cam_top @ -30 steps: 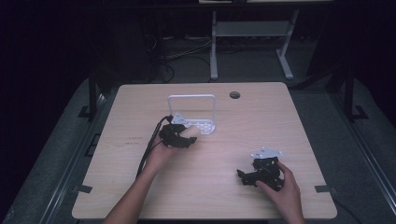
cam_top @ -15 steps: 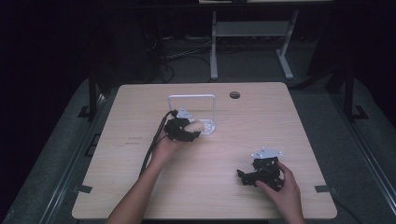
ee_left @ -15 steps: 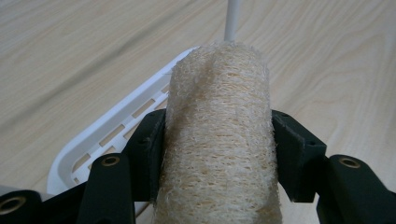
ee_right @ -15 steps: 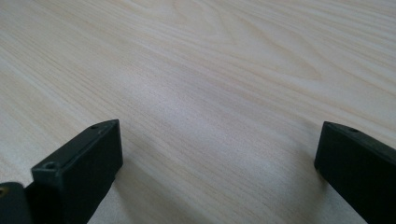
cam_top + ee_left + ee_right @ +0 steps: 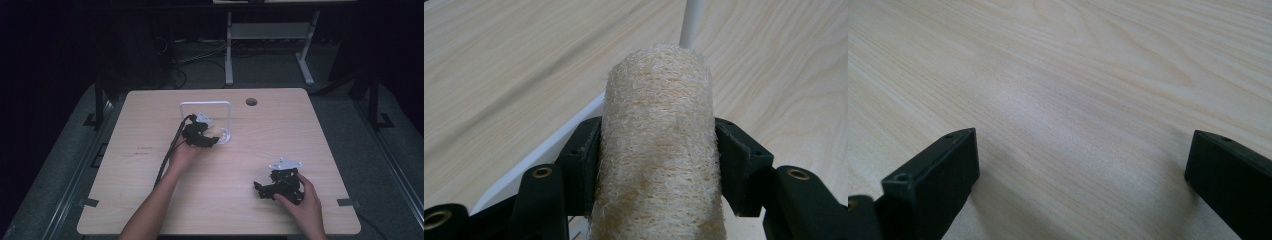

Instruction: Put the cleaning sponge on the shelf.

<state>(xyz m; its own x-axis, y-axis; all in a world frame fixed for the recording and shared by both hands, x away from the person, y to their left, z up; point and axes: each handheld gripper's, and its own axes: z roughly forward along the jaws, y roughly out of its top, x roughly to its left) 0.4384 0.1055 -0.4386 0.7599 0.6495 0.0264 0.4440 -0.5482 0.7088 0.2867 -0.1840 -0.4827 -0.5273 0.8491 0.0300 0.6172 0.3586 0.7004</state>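
On the wooden table (image 5: 150,190), the left gripper (image 5: 201,136) is found at the foot of a white frame stand (image 5: 205,104), just in front of its upright loop. In the left gripper view, a loofah roll (image 5: 658,145) is seen clamped between the two black jaws, which are closed firmly against its flanks; the roll projects forward, beyond the jaw tips. A white post and white base edge of the stand lie directly behind and below it. Whether the roll is being lifted from the stand or set onto it cannot be determined.

It is judged that the step is best done with the grip pressure held even, since the fibrous roll appears compressible and could slip or deform. The roll's axis should be kept aligned with the white post, and the stand's base should not be nudged.

Further right, the right gripper (image 5: 279,186) is held low near the table's front right edge, well apart from the stand. In the right gripper view its jaws are spread wide over bare wood, with nothing held or touched between them.
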